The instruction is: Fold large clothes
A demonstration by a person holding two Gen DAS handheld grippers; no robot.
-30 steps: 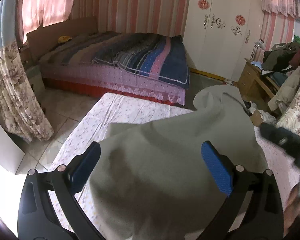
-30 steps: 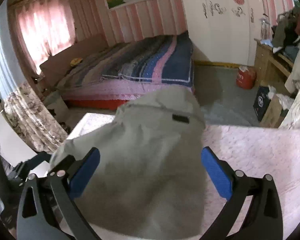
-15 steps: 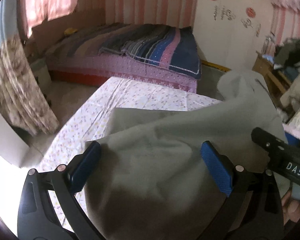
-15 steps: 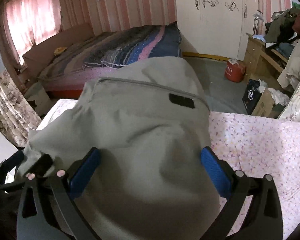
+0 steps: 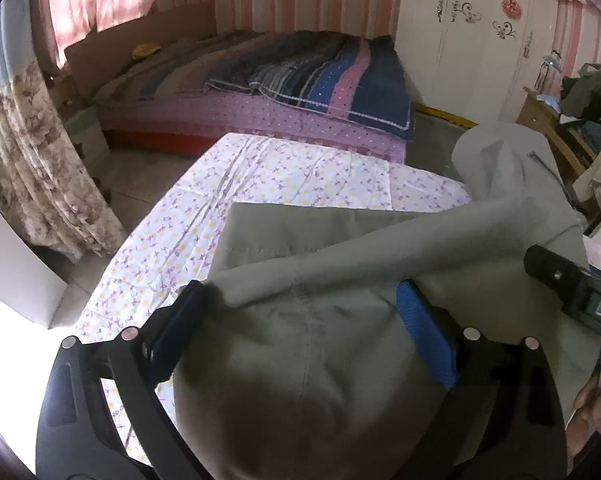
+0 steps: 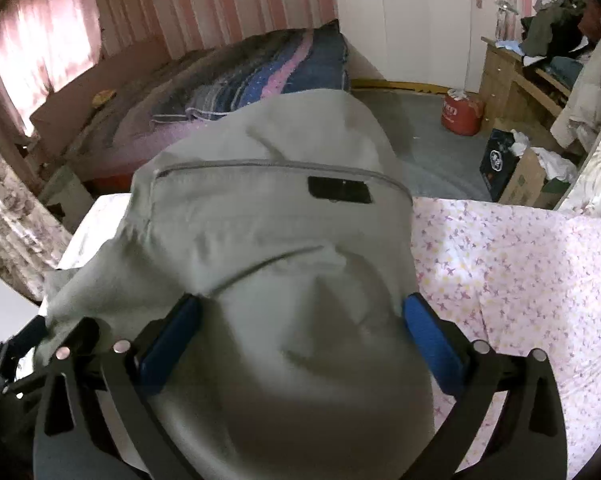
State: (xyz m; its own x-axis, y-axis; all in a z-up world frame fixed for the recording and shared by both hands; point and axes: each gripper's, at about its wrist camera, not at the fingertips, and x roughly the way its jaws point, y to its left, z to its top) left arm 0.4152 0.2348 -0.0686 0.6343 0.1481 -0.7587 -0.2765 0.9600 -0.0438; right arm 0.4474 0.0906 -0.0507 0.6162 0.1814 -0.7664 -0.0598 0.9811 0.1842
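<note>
Item: grey garment [image 5: 380, 240], large, with a zip line and a dark patch [image 6: 339, 191]; lies bunched on the floral sheet [image 5: 284, 168], lower centre of both wrist views, one fold raised toward the upper right of the left view. Left gripper [image 5: 300, 312]: fingers spread wide, blue pads [image 5: 428, 340] flanking the cloth, which drapes over and between them; no pinch shown. Right gripper [image 6: 300, 328]: likewise wide, cloth heaped between the pads and hiding whatever lies under it; it appears in the left view as a dark bar at right edge. Orientation: long axis appears to run from lower left to upper right in the left view, the zipped end pointing away from the right camera toward the bed [image 6: 240, 76]; exact outline cannot be told under the folds. Risks, as judged: jaws closing on several layers at once would drag the fold askew; cloth overhanging the sheet's far edge may slide to the floor; the two grippers, close together, may collide.
</note>
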